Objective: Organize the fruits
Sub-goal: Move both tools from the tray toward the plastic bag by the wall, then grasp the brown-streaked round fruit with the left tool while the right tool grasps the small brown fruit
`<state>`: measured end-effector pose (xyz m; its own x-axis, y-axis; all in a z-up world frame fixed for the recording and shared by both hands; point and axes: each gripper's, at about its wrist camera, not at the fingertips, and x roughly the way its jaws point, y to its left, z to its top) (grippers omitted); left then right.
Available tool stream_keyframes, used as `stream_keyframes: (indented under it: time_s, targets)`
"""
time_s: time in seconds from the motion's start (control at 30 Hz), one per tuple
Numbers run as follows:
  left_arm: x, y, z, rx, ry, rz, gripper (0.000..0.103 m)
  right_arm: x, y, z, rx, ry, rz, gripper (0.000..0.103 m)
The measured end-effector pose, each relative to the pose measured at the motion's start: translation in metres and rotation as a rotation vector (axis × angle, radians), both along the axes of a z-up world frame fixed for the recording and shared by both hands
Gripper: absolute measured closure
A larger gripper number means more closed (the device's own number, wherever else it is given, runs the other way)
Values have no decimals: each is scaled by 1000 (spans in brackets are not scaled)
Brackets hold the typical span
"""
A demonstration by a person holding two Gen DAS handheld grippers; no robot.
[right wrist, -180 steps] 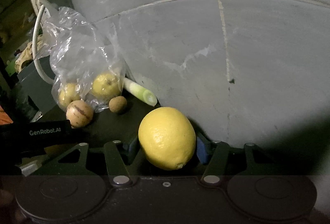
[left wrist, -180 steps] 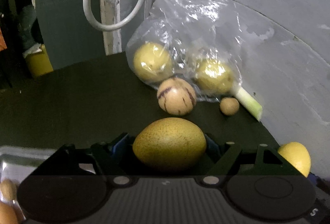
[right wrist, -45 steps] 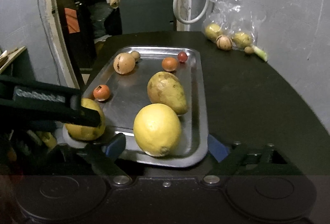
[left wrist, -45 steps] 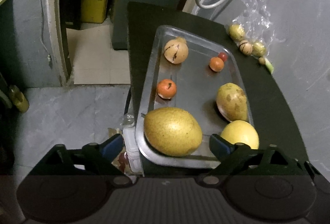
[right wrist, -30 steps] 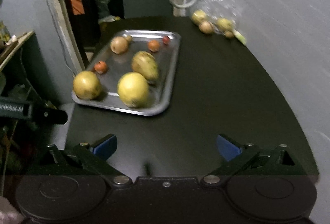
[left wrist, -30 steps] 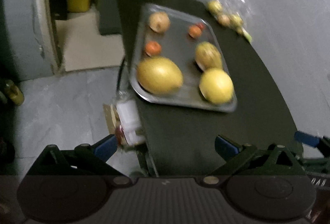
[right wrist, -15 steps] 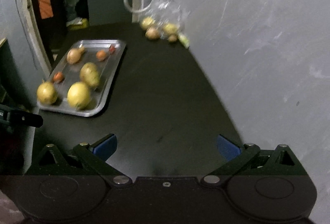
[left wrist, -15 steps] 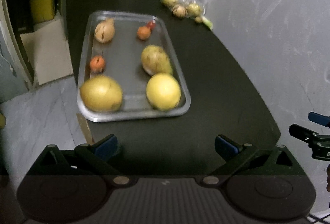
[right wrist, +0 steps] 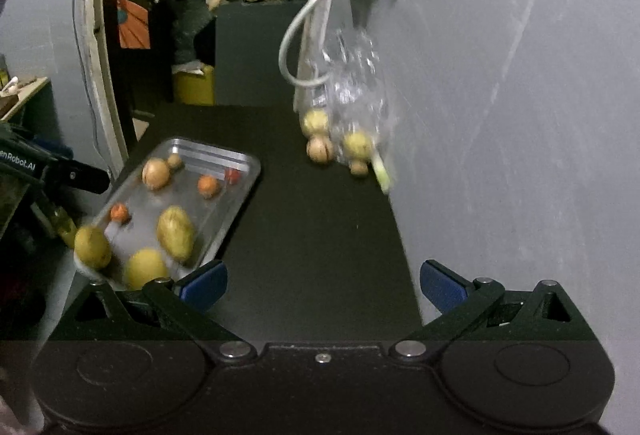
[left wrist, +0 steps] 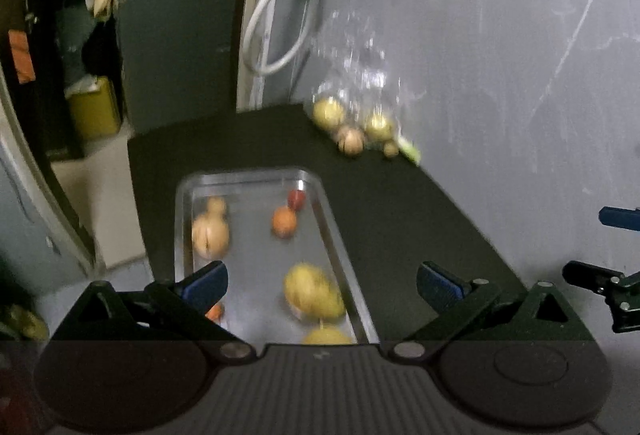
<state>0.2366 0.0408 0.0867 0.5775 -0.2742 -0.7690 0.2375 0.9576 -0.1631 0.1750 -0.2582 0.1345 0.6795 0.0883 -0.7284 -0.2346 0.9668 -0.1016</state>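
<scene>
Right gripper (right wrist: 323, 285) and left gripper (left wrist: 322, 283) both spread, empty. We note round striped tan fruit (right wrist: 320, 150) far ahead by clear plastic bag (right wrist: 356, 95), right gripper nearer; silver metal tray (right wrist: 236, 159) lies left.

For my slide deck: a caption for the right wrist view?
Open right tongs face a tray of fruit and a bag by the wall.

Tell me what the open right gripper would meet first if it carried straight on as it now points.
Probably the clear plastic bag of yellow fruit against the grey wall. The right gripper points over bare black tabletop; depth is unclear.
</scene>
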Motion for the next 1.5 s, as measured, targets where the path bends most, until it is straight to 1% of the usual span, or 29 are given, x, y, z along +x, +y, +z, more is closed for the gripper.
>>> stream_keyframes:
  time_s: [0.13,0.3,0.37,0.5,0.63,0.73,0.9,1.07,1.17,1.23,1.3,1.43,1.5]
  targets:
    - [32,-9,9,15,-36,25,0,33,-5,0,9,-63,-35,1]
    - [77,-23,9,52,-55,47,0,76,-9,-15,43,-76,-61,1]
    - [94,-29,7,55,-64,55,0,92,-9,-23,57,-103,-88,1]
    - [125,-44,-4,50,-67,67,0,117,-8,-45,96,-161,-135,1]
    - [152,-62,-19,45,-57,72,0,137,-2,-70,99,-180,-138,1]
    - [167,-73,-32,12,-54,63,1,154,0,-89,104,-192,-139,1]
    - [194,-95,-60,-5,-44,39,1,185,0,-119,97,-185,-163,1]
    - [219,-117,-89,41,-32,11,1,214,-7,-151,109,-146,-178,1]
    - [232,-126,-106,62,-14,7,1,225,-10,-167,122,-123,-182,1]
    - [240,-129,-115,66,3,12,1,230,-11,-177,122,-112,-184,3]
    - [248,-132,-124,68,16,15,1,234,-12,-185,123,-101,-174,6]
    - [260,-139,-136,80,26,20,1,242,-11,-198,123,-93,-166,12]
    - [265,-143,-142,81,33,20,1,246,-12,-203,119,-92,-167,16]
